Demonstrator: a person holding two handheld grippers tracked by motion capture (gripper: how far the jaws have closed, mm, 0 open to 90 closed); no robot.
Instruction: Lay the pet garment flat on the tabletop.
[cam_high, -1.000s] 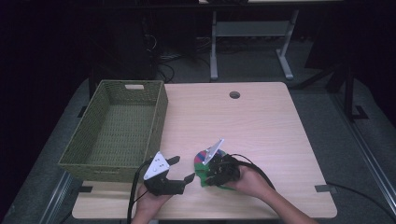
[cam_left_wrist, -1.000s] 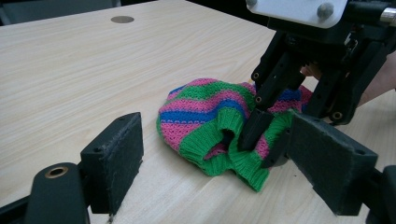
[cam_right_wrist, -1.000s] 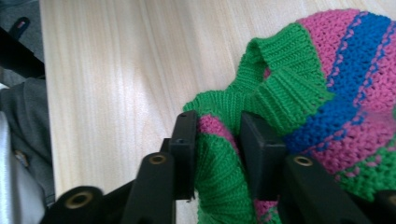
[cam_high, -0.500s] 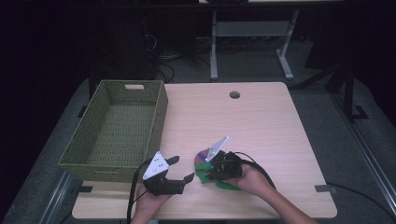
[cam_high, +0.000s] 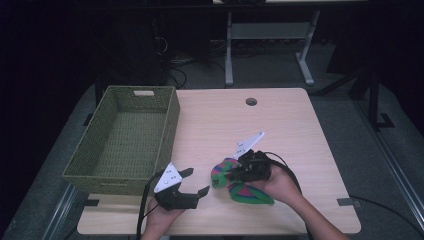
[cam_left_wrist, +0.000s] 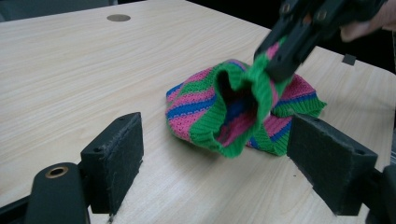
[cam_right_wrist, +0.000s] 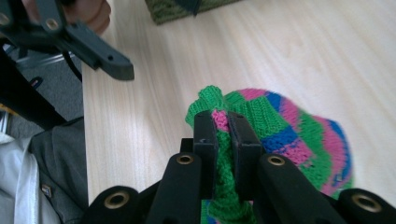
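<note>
While our right tongs (cam_right_wrist: 223, 128) are clenched on the green cuff of the knitted hat (cam_left_wrist: 243, 109), the rest of that hat sags below them onto the worktop (cam_high: 220, 120) near its front edge. Their jaws have just been closing, with the knit caught between them; in the right gripper view a pink and green fold shows squeezed between the two black pads. In the left gripper view we see the cuff drawn up into an open mouth, the pink, blue and green stripes running round the body of the hat, whose lower part lies on the wood.

Our left tongs (cam_high: 192, 182) are released, their jaws standing wide apart with nothing between them. They sit near the front edge of the worktop, just to the left of the hat and apart from it, pointing toward it. In the high view the right tongs (cam_high: 231, 172) lie just right of them, the hat (cam_high: 245, 192) bunched under our right hand (cam_high: 280, 185).

A woven green basket (cam_high: 125, 145) stands on the left part of the worktop, behind the left tongs.
</note>
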